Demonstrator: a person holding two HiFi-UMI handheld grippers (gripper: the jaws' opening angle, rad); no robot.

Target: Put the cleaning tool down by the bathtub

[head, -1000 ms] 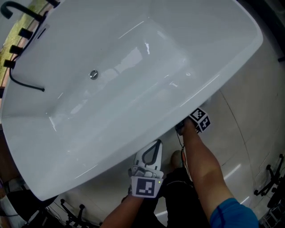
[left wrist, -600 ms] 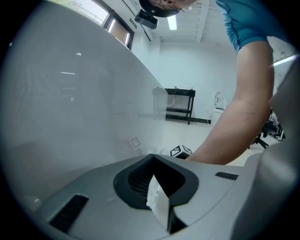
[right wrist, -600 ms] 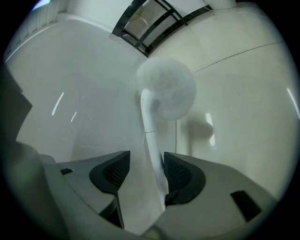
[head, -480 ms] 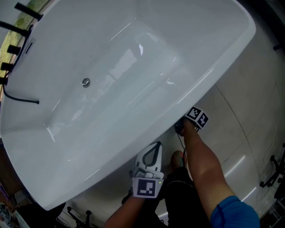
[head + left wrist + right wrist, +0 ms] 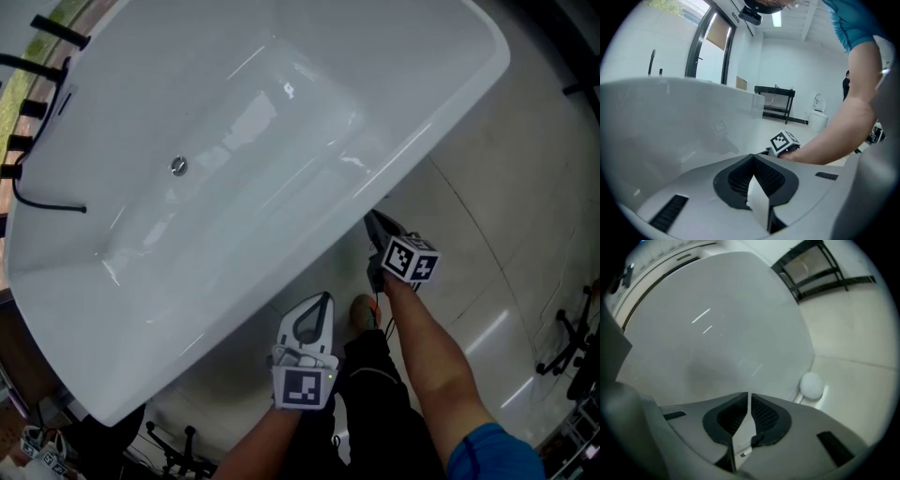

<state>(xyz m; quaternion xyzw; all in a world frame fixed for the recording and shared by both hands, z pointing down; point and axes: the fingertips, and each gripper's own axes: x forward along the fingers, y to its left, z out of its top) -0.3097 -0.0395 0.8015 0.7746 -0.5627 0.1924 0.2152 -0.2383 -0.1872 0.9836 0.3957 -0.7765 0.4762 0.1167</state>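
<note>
Right gripper view: the cleaning tool (image 5: 812, 384) looks to us like that white round-headed thing lying on the floor (image 5: 862, 394), tucked against the bathtub (image 5: 722, 333) base.
Right gripper (image 5: 749, 397): jaws have just been closing, almost together now, with nothing between them.
Left gripper (image 5: 753, 157): jaws pressed together, empty.
Risk: we reckon a careless swing or step nearby could knock the tool away from the tub.

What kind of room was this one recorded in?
Most likely a bathroom, or a bathroom showroom: a white freestanding bathtub with a drain, black tap fittings at its far edge, and a pale tiled floor.
</note>
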